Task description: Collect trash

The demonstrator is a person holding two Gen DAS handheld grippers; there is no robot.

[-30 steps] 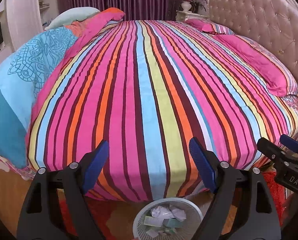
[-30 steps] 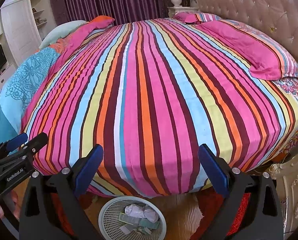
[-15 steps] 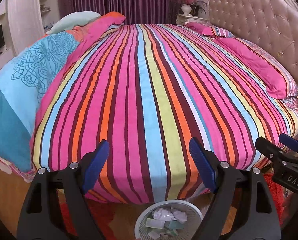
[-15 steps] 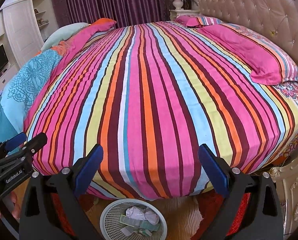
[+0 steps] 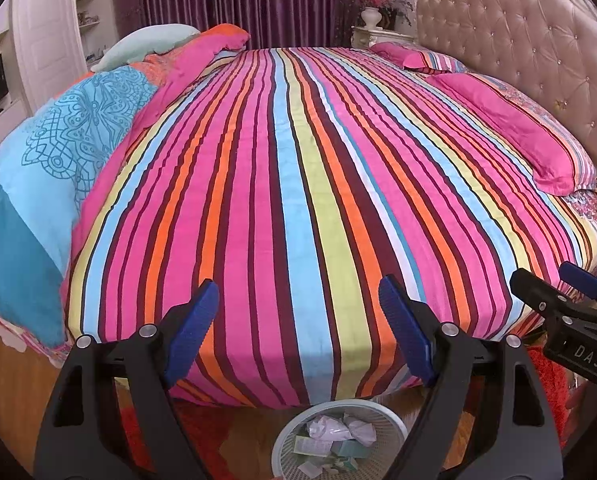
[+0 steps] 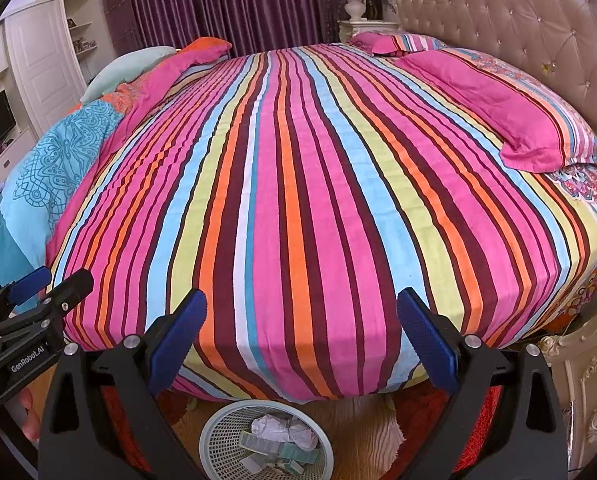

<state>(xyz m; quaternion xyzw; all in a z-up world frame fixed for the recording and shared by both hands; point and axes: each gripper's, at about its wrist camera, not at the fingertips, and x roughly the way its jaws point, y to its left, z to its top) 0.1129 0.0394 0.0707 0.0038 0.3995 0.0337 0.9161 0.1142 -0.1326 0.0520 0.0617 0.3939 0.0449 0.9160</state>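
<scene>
Striped bedcover (image 5: 298,200) fills both views, and it sits a little lower in the picture than a second ago, with more purple curtain (image 5: 238,4) showing above it. My left fingers (image 5: 298,332) and right fingers (image 6: 300,340) hang released, nothing between them, over the bed's near edge. Open floor lies below that edge, where the white basket (image 6: 218,440) stands with crumpled paper (image 6: 282,428) and small packets inside. Its near rim is cut off by both frames. Pink pillows (image 6: 490,108) lie against the tufted headboard (image 6: 518,28).
</scene>
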